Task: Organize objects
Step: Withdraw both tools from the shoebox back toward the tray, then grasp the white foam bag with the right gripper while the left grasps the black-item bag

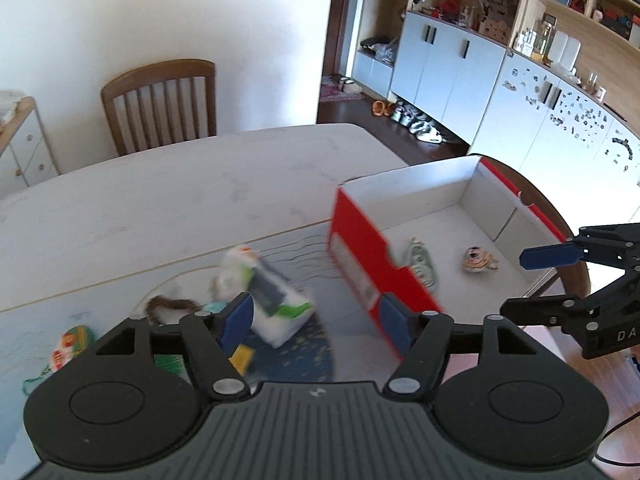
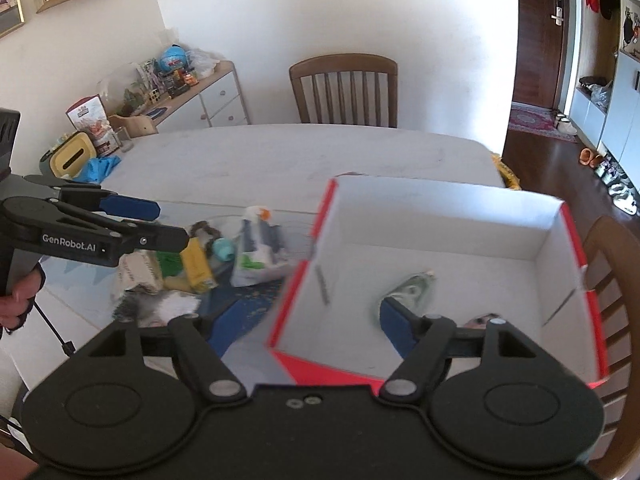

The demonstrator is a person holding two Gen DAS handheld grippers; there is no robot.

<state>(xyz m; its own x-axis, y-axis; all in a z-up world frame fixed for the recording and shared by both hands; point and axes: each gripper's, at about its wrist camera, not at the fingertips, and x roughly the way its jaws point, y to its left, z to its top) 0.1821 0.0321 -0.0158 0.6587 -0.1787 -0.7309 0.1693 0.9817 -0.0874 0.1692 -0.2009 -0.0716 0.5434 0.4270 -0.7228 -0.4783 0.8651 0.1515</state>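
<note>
A: Left gripper (image 1: 316, 322): blue-padded fingers spread wide, nothing between them. Right gripper (image 2: 300, 326): also spread wide and empty, hovering over the near wall of the red cardboard box with white interior (image 2: 440, 216).

B: Target?

A: Probably the white soft plastic pouch with green and grey print (image 1: 276, 300), lying on the blue-patterned mat (image 1: 304, 356) just beside the box's left wall, among a yellow carton (image 2: 196, 266) and a teal lump (image 2: 223, 249). Judged light, crumply, somewhat slippery; best pinched across its narrow middle.

B: Box contents?

A: A green foil packet (image 1: 422, 266) and a small striped figurine (image 1: 478, 260), apart.

B: Legible text?

A: "GenRobot.AI" on the left gripper's arm. Pouch print blurred.
</note>
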